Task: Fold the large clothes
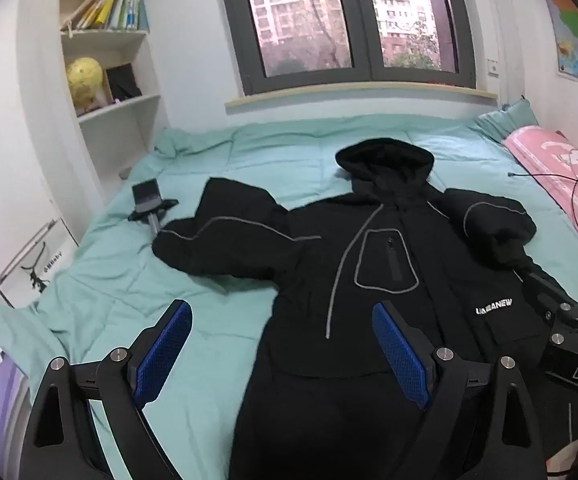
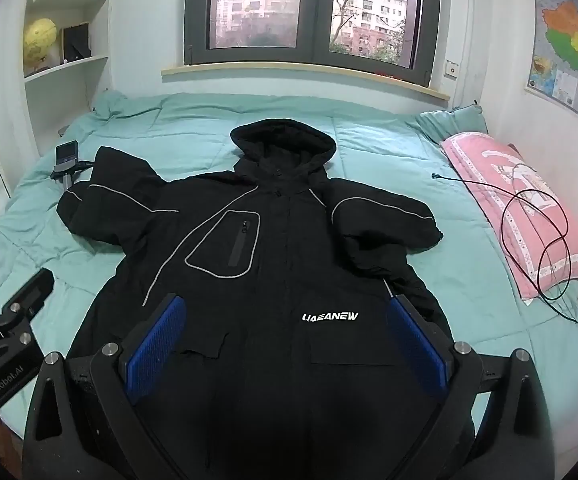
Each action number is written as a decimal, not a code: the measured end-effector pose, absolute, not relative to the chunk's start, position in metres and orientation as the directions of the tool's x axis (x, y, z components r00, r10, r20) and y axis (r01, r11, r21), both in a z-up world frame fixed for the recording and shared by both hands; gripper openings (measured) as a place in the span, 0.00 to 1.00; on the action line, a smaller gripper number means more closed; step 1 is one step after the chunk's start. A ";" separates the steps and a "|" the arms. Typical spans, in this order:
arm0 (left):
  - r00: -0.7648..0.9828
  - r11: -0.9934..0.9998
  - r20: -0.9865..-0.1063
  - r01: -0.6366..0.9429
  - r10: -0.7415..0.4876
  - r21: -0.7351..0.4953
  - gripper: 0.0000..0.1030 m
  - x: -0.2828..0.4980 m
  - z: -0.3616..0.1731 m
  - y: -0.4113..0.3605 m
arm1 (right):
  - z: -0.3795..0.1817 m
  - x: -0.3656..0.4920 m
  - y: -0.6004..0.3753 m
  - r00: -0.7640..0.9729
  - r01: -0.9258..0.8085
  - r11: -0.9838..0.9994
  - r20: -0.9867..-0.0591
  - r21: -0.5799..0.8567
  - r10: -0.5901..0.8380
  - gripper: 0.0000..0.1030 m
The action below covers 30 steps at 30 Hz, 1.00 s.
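Note:
A large black hooded jacket with grey piping and a white chest logo lies front-up on a teal-covered bed, hood toward the window. Both sleeves are bent inward at the sides. My left gripper hovers open above the jacket's left hem edge, nothing between its blue pads. My right gripper is open over the jacket's lower front, and it holds nothing. Part of the right gripper's body shows at the right of the left wrist view.
A phone on a small stand lies on the bed by the left sleeve. A pink pillow with a black cable lies along the right edge. White bookshelves stand at the left, a window behind the bed.

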<state>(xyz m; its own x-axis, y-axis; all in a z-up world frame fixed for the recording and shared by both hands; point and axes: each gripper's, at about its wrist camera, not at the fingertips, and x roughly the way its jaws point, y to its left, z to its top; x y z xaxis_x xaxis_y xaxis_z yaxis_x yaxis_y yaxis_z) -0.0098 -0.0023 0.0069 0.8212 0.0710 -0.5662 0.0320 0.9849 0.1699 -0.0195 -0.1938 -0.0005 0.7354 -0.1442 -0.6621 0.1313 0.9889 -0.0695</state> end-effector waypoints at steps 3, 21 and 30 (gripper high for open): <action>0.828 0.985 -0.555 0.025 0.076 0.171 0.90 -0.013 0.007 0.000 | -0.001 -0.020 -0.193 0.735 0.130 0.989 -0.663 -0.069 -0.143 0.98; 0.805 0.993 -0.594 0.072 0.000 0.098 0.90 -0.006 -0.003 0.007 | -0.005 -0.018 -0.187 0.728 0.120 0.990 -0.672 -0.076 -0.140 0.98; 0.766 0.997 -0.643 0.058 -0.015 0.046 0.89 0.020 -0.021 0.038 | -0.010 -0.002 -0.169 0.719 0.104 0.990 -0.680 -0.097 -0.142 0.98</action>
<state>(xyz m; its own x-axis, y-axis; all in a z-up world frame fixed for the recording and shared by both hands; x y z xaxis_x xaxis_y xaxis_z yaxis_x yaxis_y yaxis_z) 0.0195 0.0384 -0.0214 0.7656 -0.0148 -0.6432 0.0577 0.9973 0.0457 -0.0020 -0.1691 -0.0104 0.7189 -0.1424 -0.6804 0.1039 0.9898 -0.0974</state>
